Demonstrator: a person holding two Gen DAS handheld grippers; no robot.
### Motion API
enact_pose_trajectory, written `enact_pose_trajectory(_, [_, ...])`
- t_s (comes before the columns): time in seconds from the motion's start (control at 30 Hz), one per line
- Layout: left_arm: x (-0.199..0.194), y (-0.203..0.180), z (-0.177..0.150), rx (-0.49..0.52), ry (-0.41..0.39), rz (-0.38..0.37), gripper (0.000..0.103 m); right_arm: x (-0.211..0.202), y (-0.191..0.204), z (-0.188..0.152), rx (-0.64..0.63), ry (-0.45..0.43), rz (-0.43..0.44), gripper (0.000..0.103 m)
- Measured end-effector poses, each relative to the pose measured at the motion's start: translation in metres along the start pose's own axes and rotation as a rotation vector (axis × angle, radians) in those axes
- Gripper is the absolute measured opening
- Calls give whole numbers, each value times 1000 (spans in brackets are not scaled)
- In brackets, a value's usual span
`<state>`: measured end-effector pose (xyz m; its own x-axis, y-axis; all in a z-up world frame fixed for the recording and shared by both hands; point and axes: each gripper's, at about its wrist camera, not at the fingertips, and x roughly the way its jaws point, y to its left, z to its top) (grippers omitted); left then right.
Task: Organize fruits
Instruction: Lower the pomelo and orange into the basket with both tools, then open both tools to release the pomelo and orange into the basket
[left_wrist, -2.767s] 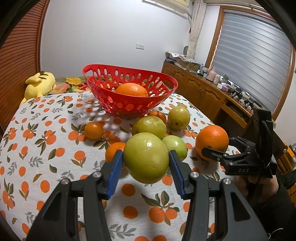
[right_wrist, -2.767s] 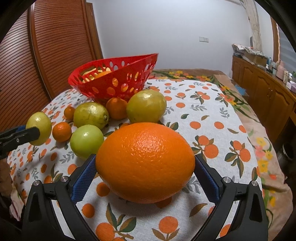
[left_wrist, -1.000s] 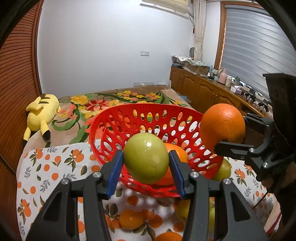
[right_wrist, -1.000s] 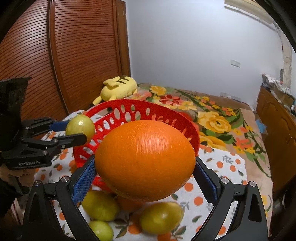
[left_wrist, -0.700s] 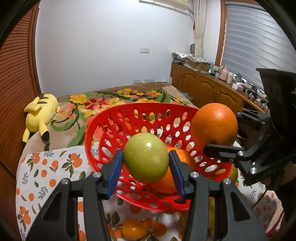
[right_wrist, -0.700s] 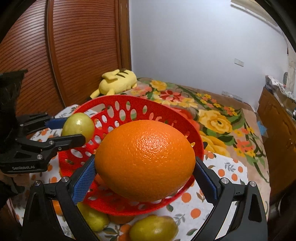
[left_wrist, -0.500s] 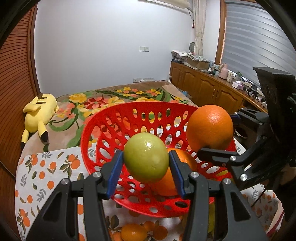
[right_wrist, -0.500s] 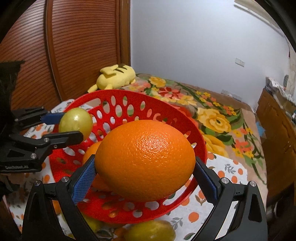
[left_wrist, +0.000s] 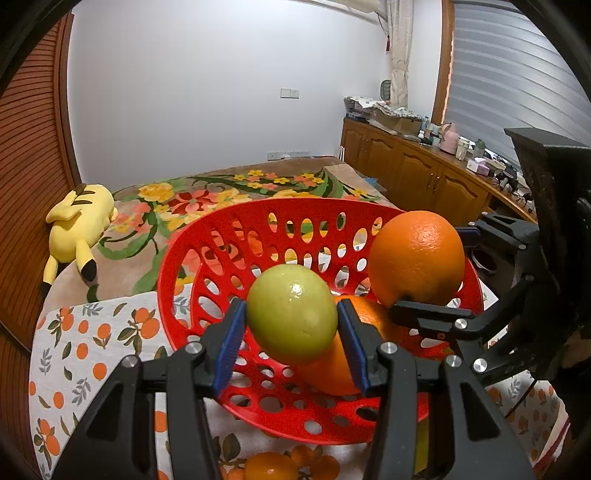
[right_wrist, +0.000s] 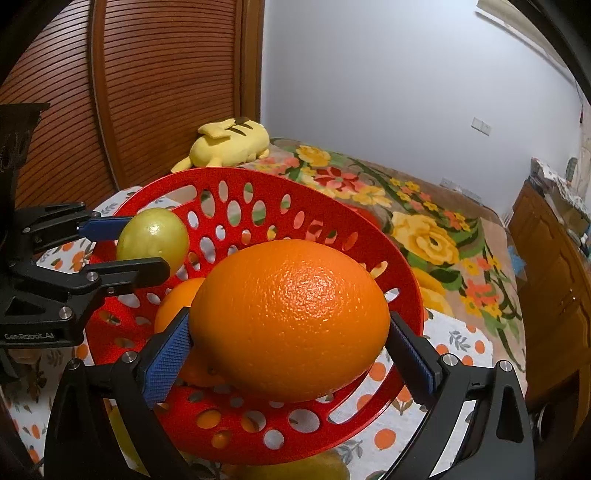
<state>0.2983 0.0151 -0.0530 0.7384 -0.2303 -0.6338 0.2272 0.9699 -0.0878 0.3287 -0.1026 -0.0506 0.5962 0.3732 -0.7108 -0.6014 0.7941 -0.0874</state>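
Observation:
My left gripper (left_wrist: 291, 325) is shut on a yellow-green fruit (left_wrist: 291, 314) and holds it over the near side of the red perforated basket (left_wrist: 229, 243). My right gripper (right_wrist: 290, 332) is shut on a large orange (right_wrist: 291, 317), also hanging above the basket (right_wrist: 280, 192). In the left wrist view that large orange (left_wrist: 415, 254) hovers at the basket's right side. One orange (left_wrist: 354, 354) lies inside the basket, partly hidden behind both held fruits. From the right wrist view, the yellow-green fruit (right_wrist: 153, 240) shows at the basket's left.
The basket stands on a tablecloth (left_wrist: 74, 350) printed with oranges. Small loose fruits (left_wrist: 271, 467) lie on the cloth in front of the basket. A yellow plush toy (left_wrist: 79, 221) rests on the flowered bed behind. Wooden cabinets (left_wrist: 417, 173) line the right wall.
Both grippers have carried their fruits from the table up over the basket and sunk a little toward it. In the last half second they have hardly shifted.

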Motion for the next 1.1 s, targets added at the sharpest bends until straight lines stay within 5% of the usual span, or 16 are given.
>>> enact_pose_trajectory(1.1, [-14,-2,5,1,-27,-1,52,-28,-1,-6,63,-100,-8,101])
